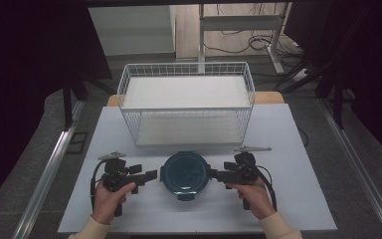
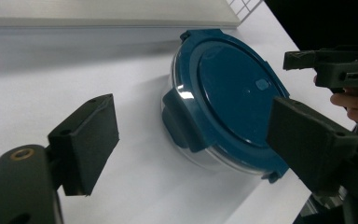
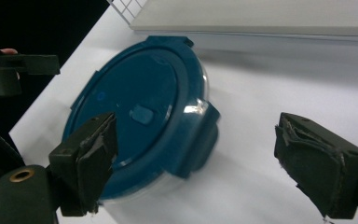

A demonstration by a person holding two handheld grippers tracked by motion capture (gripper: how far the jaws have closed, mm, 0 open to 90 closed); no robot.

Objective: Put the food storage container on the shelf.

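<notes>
High view is showing a round blue-lidded container (image 1: 184,174) sitting on the white table (image 1: 288,164) between the left gripper (image 1: 151,175) and right gripper (image 1: 213,175), both standing released, jaws spread.

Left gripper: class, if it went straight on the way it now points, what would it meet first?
Most likely the round blue-lidded container: the left gripper points at its side latch, open fingers apart from it.

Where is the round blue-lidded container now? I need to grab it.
In the high view the container sits on the table, between the left gripper and right gripper, before the wire basket.
</notes>
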